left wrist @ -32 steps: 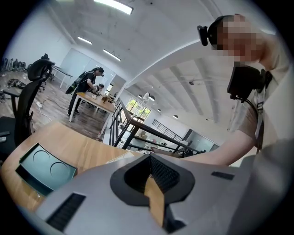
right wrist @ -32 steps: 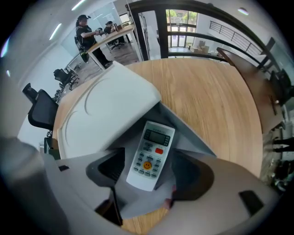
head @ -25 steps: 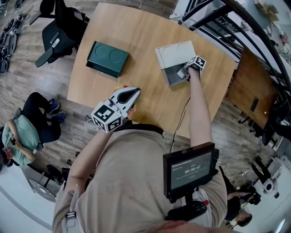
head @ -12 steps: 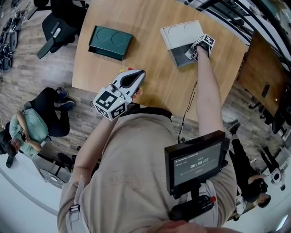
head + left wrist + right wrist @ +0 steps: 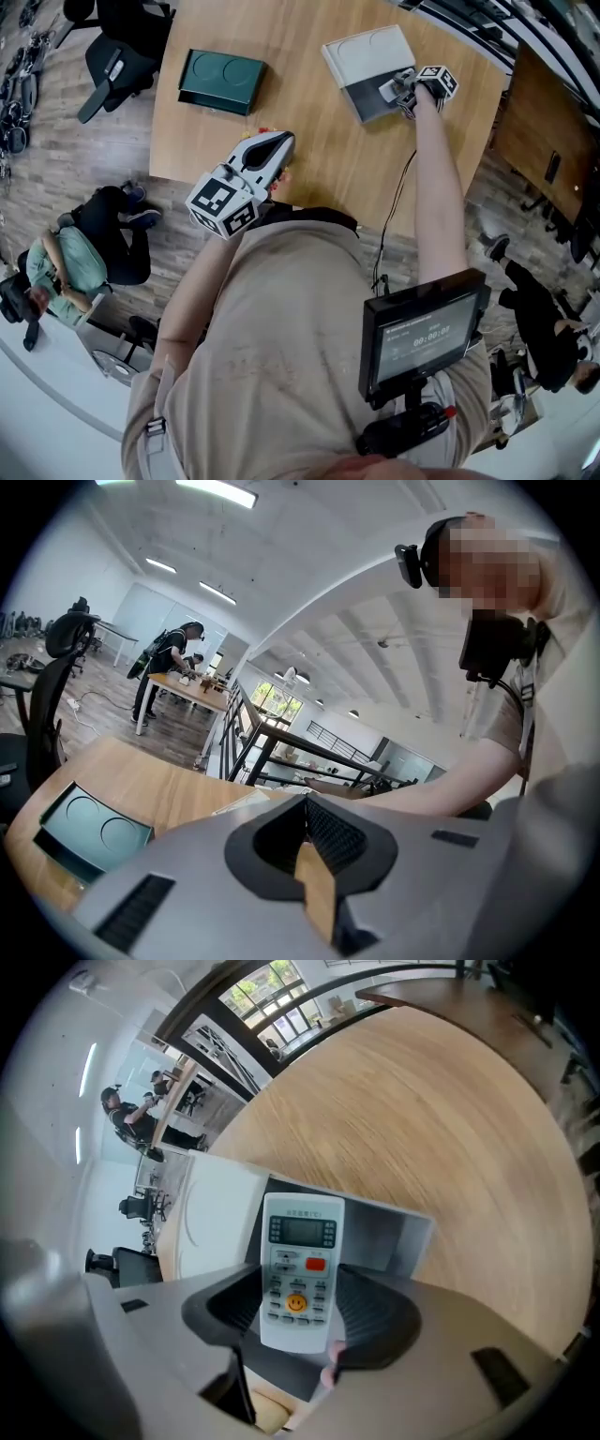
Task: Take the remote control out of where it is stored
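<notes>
While your right gripper [image 5: 300,1288] points steeply down over the open drawer [image 5: 398,1241] of the white box [image 5: 211,1208], its jaws, which have just been closing, clamp the remote [image 5: 302,1227] by its two long edges. The remote faces the camera, its screen end pointing away from the gripper, in front of the drawer. Its lower end sinks behind the jaws and is lost, and a small pink patch [image 5: 328,1374] at its bottom corner is too cut off to name. The button print is too small to read. From this angle you cannot tell whether the remote is wholly clear of the drawer's walls, since it and the jaws cover much of the drawer floor. In the head view the remote is only a pale speck at the jaws, and your own chest hides part of the near edge of the worktop [image 5: 309,141].

Your left gripper [image 5: 305,846] sits at the worktop's near edge, well apart from both boxes, jaws pressed together with nothing between them. Its body fills the lower half of its own view. There it overlaps the near corner of the green box [image 5: 89,832] and hides nearly all of the white box, leaving just a pale sliver above the jaws.
</notes>
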The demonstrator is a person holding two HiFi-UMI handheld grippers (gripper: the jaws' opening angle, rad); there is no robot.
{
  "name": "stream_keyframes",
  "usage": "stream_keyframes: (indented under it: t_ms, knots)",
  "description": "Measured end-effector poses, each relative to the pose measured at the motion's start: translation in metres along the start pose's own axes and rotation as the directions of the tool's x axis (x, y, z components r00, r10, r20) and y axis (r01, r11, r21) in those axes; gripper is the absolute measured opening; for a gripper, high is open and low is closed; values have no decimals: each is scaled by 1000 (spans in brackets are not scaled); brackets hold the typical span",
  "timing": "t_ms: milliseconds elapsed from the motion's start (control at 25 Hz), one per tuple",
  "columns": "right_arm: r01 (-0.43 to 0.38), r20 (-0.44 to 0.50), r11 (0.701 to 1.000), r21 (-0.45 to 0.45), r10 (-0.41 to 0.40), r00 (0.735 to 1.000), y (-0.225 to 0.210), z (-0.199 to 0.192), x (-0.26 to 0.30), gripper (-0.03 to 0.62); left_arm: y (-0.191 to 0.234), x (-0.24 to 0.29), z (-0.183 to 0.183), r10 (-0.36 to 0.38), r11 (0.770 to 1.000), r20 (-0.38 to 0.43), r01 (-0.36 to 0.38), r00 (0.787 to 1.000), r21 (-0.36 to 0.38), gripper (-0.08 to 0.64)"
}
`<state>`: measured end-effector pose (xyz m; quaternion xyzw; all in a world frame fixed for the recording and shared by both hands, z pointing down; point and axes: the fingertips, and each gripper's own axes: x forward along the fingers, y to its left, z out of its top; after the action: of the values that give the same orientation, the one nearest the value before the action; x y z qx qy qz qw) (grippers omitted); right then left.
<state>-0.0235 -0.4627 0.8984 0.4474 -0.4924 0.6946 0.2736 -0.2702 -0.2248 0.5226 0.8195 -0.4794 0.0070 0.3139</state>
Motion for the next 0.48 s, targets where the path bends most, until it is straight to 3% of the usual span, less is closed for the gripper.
stream_keyframes:
  t_ms: [280,480]
  knots:
    - [-86,13,991,-105,87,996,8,-20,-31,252,-14,5,2,-21,1000,5,21,1000,20,5]
    - [-204,84,958,-201,224,971,24,-34,-83,252,-31,8,-2,-32,999,-8,32,999,31,5]
